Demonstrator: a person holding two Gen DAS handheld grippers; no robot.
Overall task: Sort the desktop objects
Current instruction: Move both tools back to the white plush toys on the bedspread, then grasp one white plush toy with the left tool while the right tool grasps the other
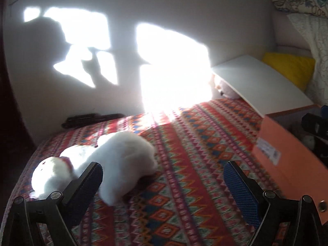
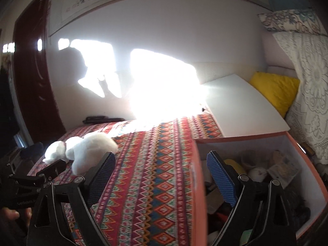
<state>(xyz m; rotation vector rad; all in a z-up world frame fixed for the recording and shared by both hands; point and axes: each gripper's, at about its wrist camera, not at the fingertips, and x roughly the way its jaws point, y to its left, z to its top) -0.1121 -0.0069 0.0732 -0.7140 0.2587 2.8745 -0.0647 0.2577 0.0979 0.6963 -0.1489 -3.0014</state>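
- Left wrist view: left gripper (image 1: 163, 181), jaws wide and empty, has the white plush toy (image 1: 106, 164) just ahead-left, long axis slanting across.
- Right gripper (image 2: 162, 176), also wide and empty, sits farther away, over the orange box (image 2: 197, 194) wall.

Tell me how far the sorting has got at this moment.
Done: the orange box already holds several small items. In hand: nothing; the left gripper and right gripper are both open and empty. Left: the white plush toy lies on the patterned cloth, plus a dark object by the wall.
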